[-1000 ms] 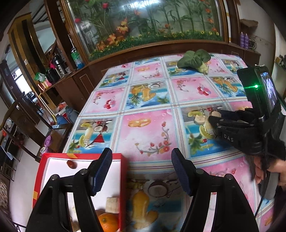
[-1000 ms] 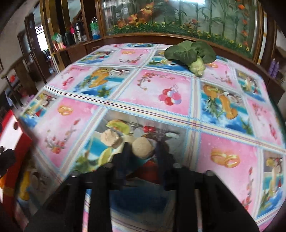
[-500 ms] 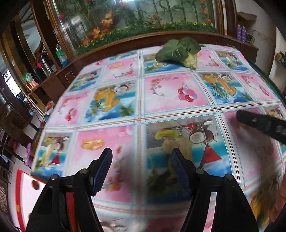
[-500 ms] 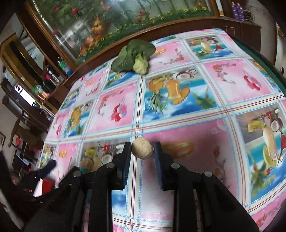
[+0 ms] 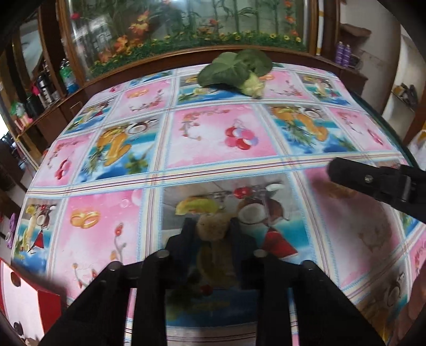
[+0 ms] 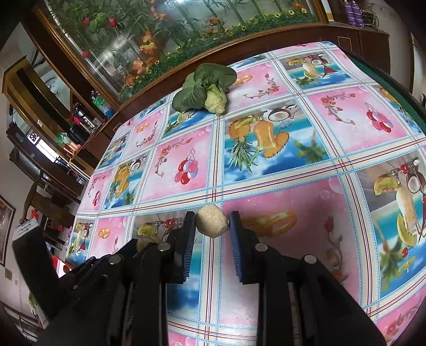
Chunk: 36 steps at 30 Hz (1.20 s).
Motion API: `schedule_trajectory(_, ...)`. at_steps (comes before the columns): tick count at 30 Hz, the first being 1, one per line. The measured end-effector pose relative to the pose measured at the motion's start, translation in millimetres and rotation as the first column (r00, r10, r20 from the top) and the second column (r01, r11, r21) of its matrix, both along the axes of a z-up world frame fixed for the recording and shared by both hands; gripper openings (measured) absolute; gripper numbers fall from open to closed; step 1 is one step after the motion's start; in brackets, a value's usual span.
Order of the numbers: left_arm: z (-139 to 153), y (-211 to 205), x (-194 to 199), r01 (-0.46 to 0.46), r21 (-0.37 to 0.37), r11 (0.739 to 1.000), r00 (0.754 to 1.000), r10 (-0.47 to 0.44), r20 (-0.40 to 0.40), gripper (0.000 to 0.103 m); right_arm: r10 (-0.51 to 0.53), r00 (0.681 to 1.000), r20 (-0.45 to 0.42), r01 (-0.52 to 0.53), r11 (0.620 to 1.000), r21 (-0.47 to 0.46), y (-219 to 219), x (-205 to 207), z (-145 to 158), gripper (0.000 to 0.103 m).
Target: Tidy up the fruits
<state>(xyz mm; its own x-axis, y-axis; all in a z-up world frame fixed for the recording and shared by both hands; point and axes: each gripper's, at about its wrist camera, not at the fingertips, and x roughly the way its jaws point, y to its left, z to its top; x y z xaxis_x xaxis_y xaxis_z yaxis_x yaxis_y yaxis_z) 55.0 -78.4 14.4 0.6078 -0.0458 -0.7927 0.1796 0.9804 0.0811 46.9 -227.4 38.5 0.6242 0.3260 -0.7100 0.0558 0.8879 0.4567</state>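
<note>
Since the last frame the left gripper (image 5: pixel 213 226) has closed around a tan lumpy fruit (image 5: pixel 211 227) on the tablecloth (image 5: pixel 221 138); contact is blurred, looks gripped. The right gripper (image 6: pixel 213 225) clamps a second tan round fruit (image 6: pixel 212 220), seemingly lifted. Light, firm, rough skin; grip mid-body.

Dark wooden cabinet (image 5: pixel 186 53) with floral glass panel (image 5: pixel 186 24); shelving (image 6: pixel 40 111) leftward.

A home dining room: fruit-print tablecloth (image 5: pixel 221 138), wooden cabinets (image 6: pixel 45 111) with bottles, large planted glass display (image 5: pixel 186 24)
</note>
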Motion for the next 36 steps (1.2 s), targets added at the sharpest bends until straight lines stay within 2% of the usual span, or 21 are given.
schedule_trajectory(4,3.2,2.5,-7.4,-0.009,-0.029,1.0,1.0,0.009,-0.002,0.025,0.012,1.0,0.01,-0.012,1.0,-0.011,5.1,-1.4,0.9,0.028)
schedule_trajectory(7,16.5,3.4,-21.9,-0.007,-0.031,1.0,0.999,0.008,0.04,0.025,0.035,0.999,0.035,-0.035,0.999,-0.013,11.2,-4.1,4.7,0.028)
schedule_trajectory(10,37.5,8.2,-44.7,-0.013,-0.036,0.999,0.994,0.017,0.106,0.025,0.064,0.995,0.072,-0.065,0.998,0.016,16.2,-8.4,10.1,0.028)
schedule_trajectory(12,52.1,12.5,-60.0,-0.03,-0.01,1.0,0.987,0.031,0.158,0.025,0.081,0.991,0.103,-0.083,0.996,0.02,20.8,-12.6,15.3,0.028)
schedule_trajectory(16,82.9,32.5,-90.9,-0.075,0.011,0.997,0.965,0.069,0.254,0.025,0.13,0.976,0.176,-0.139,0.989,0.041,34.4,-24.4,26.5,0.028)
schedule_trajectory(23,116.3,84.3,-140.5,-0.171,0.012,0.985,0.912,0.153,0.379,0.025,0.256,0.912,0.32,-0.268,0.963,-0.009,76.6,-56.8,46.7,0.028)
schedule_trajectory(26,121.9,108.4,-158.9,-0.205,-0.011,0.979,0.897,0.192,0.399,0.025,0.303,0.883,0.359,-0.329,0.944,0.014,95.0,-72.4,50.6,0.028)
schedule_trajectory(31,122.2,144.4,-180.7,-0.26,-0.033,0.965,0.874,0.249,0.417,0.025,0.373,0.844,0.386,-0.394,0.919,-0.024,134.7,-101.2,49.2,0.028)
schedule_trajectory(36,114.1,177.4,-192.4,-0.304,-0.064,0.95,0.862,0.303,0.406,0.025,0.439,0.806,0.398,-0.462,0.886,-0.04,176.3,-133.0,43.2,0.028)
